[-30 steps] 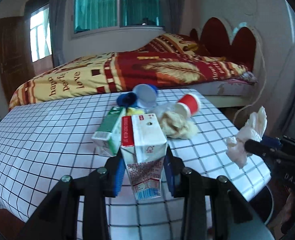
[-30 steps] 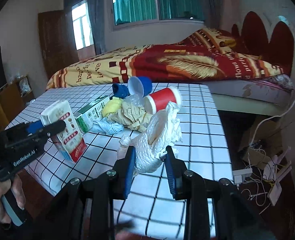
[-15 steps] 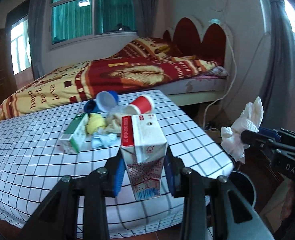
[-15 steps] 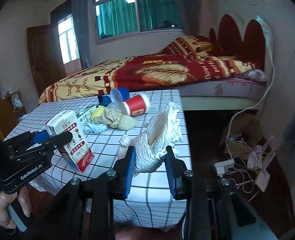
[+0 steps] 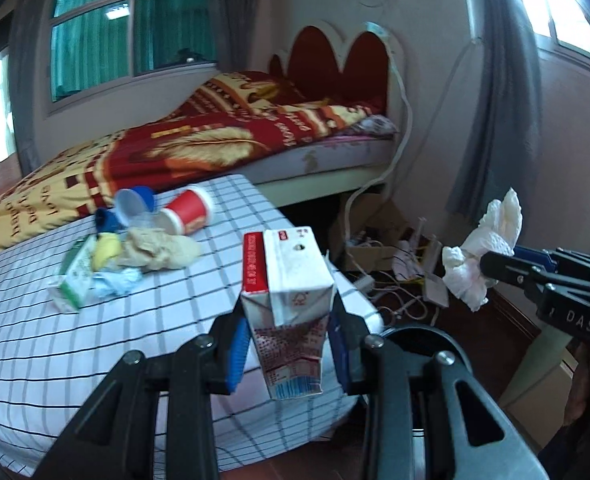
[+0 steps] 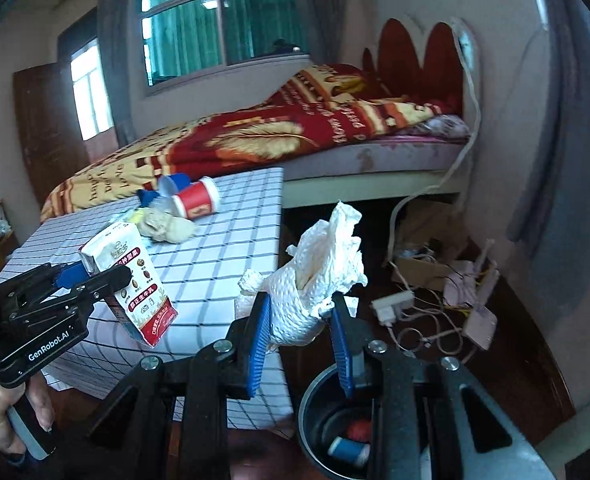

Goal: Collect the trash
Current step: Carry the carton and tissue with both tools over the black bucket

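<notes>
My left gripper (image 5: 289,344) is shut on a red-and-white milk carton (image 5: 287,292), held in the air near the right end of the checked table (image 5: 35,344); the same carton (image 6: 131,280) shows at the left of the right wrist view. My right gripper (image 6: 301,328) is shut on a crumpled white paper towel (image 6: 319,276), past the table's corner and above a dark round trash bin (image 6: 327,432) on the floor. From the left wrist view the towel (image 5: 483,252) hangs at the right. More trash (image 5: 143,240) lies on the table: a red cup, blue cups, a green carton, crumpled paper.
A bed (image 6: 255,140) with a red and yellow blanket stands behind the table. Cables, a power strip (image 6: 393,304) and a cardboard box lie on the floor to the right. The bin holds a blue and a red item. A hand (image 6: 11,412) grips the left tool's handle.
Both grippers have swung right, off the tabletop toward its right corner, still gripping the carton and the towel. The bin has come into the right wrist view below the towel.
</notes>
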`<state>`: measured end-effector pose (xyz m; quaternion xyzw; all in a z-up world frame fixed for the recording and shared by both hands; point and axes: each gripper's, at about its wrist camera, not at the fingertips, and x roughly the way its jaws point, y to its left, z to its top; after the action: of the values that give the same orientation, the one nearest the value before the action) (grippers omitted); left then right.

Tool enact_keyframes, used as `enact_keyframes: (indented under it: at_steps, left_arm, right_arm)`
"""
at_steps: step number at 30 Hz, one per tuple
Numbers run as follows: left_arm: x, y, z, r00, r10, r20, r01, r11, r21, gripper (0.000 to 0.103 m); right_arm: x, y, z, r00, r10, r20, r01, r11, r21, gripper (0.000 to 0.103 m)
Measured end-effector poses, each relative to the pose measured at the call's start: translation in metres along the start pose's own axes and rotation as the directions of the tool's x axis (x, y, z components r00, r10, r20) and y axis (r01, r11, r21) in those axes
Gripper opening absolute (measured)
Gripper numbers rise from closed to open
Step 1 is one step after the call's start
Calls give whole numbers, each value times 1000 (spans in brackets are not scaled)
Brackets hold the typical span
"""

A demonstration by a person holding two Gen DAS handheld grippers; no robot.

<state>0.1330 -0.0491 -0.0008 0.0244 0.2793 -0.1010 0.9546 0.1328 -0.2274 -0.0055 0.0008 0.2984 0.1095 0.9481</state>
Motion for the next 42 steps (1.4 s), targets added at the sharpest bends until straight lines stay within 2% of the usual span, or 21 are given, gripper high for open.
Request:
enact_keyframes:
  at_steps: [12,19,29,35,37,42]
  left_arm:
    - [13,-69,-13,992,-122,-39,124,990,68,36]
    - [32,-97,-26,979,-176,-105,186,979,86,36]
    - [63,-122,-54,956,-222,-191,242,966,88,36]
    - [87,-131,-69,937,-246,-246,271,960,71,36]
    - [97,-131,-75,922,-290,-255,311,949,47,37]
    - [126,-137,-92,905,-289,-313,323,945,60,37]
  right_arm:
    - [-19,-62,-32,993,-108,-51,111,993,52,31]
    - [-22,-91,-52,988,-127,-90,133,988,73,31]
    - [-1,-116,-89,985,-55,-163,65,996,57,32]
    - [30,-128,-113,970,-35,-240,50,997,54,32]
    - [43,-130,-120,963,-21,-268,34,998,47,32]
    - [74,-135,-135,946,8,-325,2,1000,31,32]
